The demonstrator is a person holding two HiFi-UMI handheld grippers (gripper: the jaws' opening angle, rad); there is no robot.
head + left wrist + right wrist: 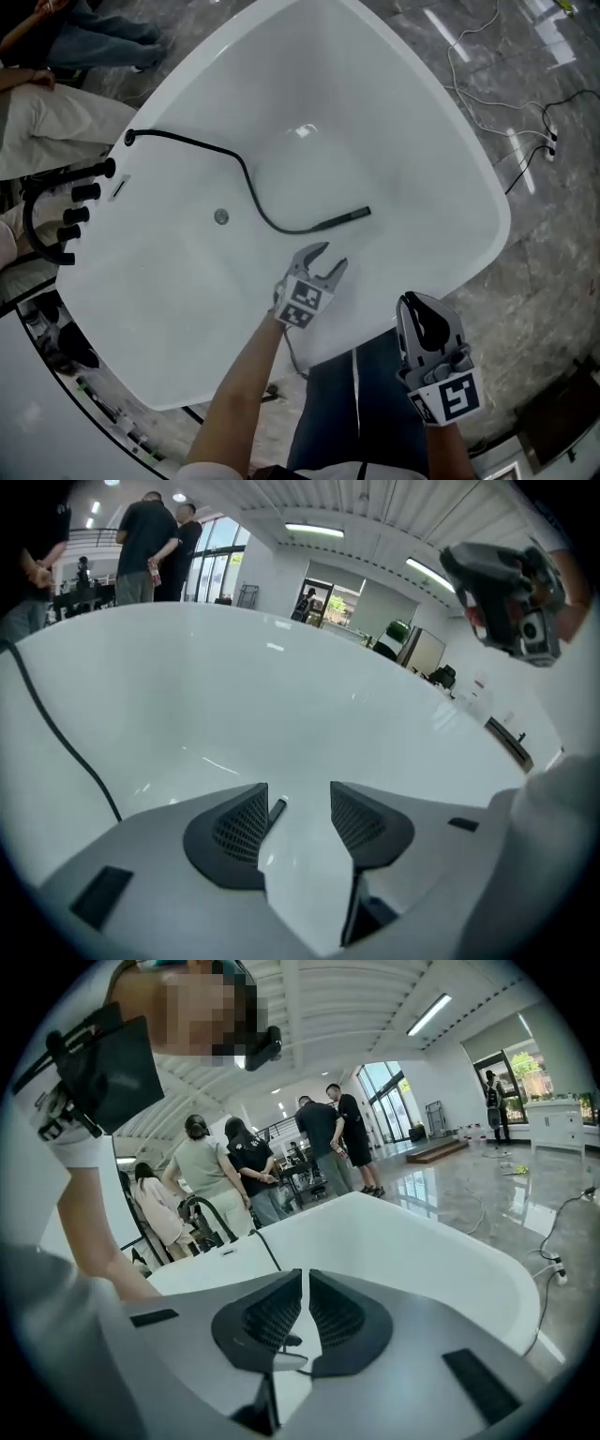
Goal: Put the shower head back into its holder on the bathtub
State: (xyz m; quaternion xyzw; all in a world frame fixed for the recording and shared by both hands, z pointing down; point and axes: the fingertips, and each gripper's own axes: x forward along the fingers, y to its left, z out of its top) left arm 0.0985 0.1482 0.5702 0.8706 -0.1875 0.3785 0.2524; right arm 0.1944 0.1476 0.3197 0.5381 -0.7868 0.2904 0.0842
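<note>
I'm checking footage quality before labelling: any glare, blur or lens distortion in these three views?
Head view: sharp, one small glare patch on the bathtub floor, shower head crisp. Left gripper view: fisheye bend, dark corners, faint streaks on bathtub. Right gripper view: same fisheye curve, glossy room floor reflections.

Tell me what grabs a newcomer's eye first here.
The big white bathtub fills the head view, with the black shower head lying loose on its floor at the end of a curling hose. The left gripper hangs just short of it, jaws apart and empty; the right gripper, shut, sits lower right, outside the tub's rim.
</note>
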